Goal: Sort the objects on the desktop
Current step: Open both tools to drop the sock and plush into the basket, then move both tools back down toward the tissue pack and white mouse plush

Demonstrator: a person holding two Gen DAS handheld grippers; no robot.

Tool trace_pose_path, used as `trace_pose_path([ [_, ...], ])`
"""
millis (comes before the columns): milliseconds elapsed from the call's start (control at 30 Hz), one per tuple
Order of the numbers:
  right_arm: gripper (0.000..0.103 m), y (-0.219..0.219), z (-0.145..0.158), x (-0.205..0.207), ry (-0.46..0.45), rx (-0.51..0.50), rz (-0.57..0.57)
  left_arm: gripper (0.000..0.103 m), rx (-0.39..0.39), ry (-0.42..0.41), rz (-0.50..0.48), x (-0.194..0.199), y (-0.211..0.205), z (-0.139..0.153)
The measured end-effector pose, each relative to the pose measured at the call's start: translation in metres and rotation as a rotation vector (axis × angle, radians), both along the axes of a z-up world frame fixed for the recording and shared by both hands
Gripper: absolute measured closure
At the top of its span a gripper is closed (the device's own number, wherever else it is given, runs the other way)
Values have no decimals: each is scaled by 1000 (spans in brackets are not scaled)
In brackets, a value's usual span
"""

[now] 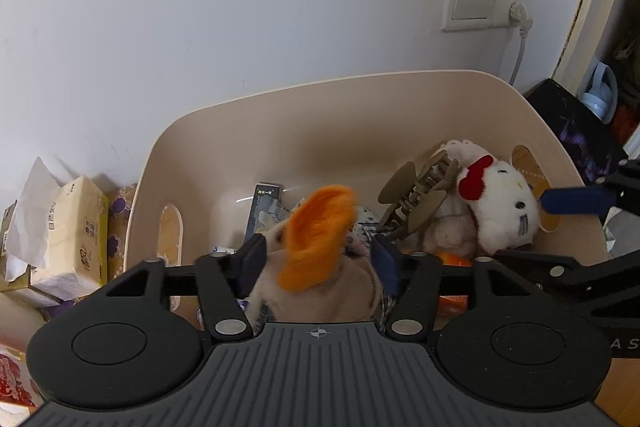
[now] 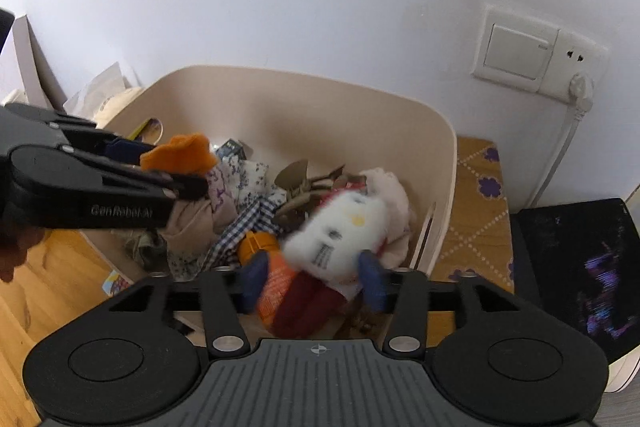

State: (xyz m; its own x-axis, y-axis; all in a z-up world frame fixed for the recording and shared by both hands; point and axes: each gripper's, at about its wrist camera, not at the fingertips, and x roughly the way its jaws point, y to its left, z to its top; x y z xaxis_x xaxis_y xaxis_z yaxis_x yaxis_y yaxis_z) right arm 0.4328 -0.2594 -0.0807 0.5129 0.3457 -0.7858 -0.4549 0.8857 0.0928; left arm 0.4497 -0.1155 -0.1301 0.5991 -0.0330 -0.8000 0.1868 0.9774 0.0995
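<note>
A beige plastic bin [image 1: 320,83] [image 2: 320,75] stands against the wall, holding toys and cloth. In the left wrist view a tan plush with an orange ear [image 1: 316,239] lies between the spread fingers of my left gripper [image 1: 318,261], over the bin's near side; the pads do not press it. A white plush with a red bow [image 2: 340,235], blurred, sits between the parted fingers of my right gripper [image 2: 312,279], over the bin's right half. Each gripper shows in the other's view: left gripper [image 2: 168,167], right gripper [image 1: 524,229].
A brown hair claw clip [image 1: 416,195] [image 2: 304,179], checked cloth and an orange bottle [image 2: 260,243] lie in the bin. Tissue packs [image 1: 72,227] stand at its left. A black box [image 2: 580,267] sits at its right. A plugged-in wall socket [image 1: 516,11] is above.
</note>
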Motion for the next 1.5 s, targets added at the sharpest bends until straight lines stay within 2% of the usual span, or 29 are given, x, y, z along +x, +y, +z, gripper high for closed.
trace_pose_path([
  [100,29,-1,5,-1,-5,13,-20,34,-3,-4,7,-1,2,2],
  [233,10,-2,12,-3,-19,34,-28,30,-9,-1,30,-4,7,6],
  [367,0,0,19,-7,-35,32,-35,26,0,-2,32,-9,9,11],
  [533,0,0,28,-13,-60,36,-45,23,21,-18,25,-18,9,19],
  [1033,0,-13,51,-44,-99,29,-100,23,-1,-59,26,-54,18,47],
  [1500,0,-21,58,-83,-111,25,-117,23,9,-65,27,-96,32,53],
])
